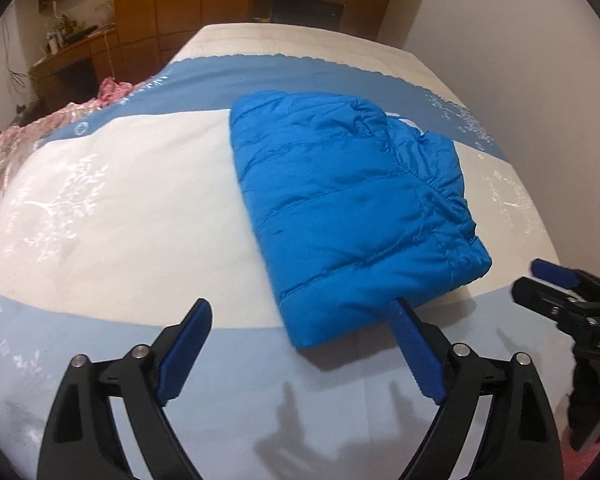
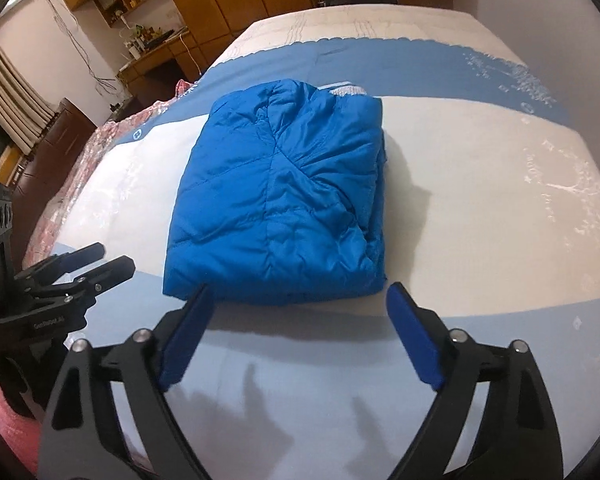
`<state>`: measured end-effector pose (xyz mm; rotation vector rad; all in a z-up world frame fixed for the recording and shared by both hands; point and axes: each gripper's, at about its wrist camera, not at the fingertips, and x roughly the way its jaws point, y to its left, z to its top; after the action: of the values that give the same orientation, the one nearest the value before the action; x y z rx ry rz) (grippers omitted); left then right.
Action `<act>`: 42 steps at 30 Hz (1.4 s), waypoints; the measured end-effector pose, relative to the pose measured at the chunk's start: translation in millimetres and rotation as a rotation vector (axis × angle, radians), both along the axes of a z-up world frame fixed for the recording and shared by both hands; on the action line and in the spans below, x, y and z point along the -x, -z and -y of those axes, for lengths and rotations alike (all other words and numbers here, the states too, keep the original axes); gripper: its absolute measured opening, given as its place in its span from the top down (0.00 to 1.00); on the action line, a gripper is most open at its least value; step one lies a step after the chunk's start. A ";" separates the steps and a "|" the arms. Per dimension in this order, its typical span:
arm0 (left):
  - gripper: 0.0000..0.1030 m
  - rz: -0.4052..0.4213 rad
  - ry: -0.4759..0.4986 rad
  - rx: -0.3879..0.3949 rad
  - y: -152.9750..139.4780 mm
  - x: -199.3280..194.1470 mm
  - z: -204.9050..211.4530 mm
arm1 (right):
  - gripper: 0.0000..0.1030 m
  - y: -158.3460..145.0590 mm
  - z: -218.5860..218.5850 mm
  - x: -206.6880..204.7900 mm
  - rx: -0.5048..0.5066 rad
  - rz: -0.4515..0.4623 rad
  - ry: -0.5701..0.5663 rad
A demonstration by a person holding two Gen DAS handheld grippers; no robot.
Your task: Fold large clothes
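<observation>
A blue quilted puffer jacket point(image 1: 348, 204) lies folded into a compact rectangle on the bed; it also fills the middle of the right wrist view point(image 2: 280, 200). My left gripper point(image 1: 300, 312) is open just before the jacket's near edge, its jaws wide apart with nothing between them. My right gripper point(image 2: 298, 296) is open too, hovering before the jacket's near edge and holding nothing. The right gripper point(image 1: 560, 284) shows at the right edge of the left wrist view. The left gripper point(image 2: 80, 264) appears at the left of the right wrist view.
The bed cover point(image 1: 120, 200) is white with blue bands and pale tree prints. A pink patterned cloth point(image 1: 52, 124) lies along the bed's left side. A wooden desk point(image 2: 156, 60), shelves and wardrobes stand behind, with a dark screen point(image 1: 308, 10) past the bed's far end.
</observation>
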<state>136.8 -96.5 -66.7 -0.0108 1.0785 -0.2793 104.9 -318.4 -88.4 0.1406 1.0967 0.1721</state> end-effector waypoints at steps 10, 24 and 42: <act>0.06 0.046 -0.044 -0.012 -29.7 26.2 -10.8 | 0.08 -33.7 -6.2 29.2 0.095 0.027 -0.005; 0.06 0.075 -0.050 -0.022 -61.4 58.3 -20.0 | 0.08 -62.8 -8.8 52.3 0.062 0.057 -0.017; 0.06 0.098 -0.033 -0.056 -74.8 83.3 -13.4 | 0.08 -63.5 -8.4 66.0 0.059 0.050 -0.009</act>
<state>53.5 -83.1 8.1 0.0349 0.9873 -0.2181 38.9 -310.0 -24.9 0.0781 1.0512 0.1500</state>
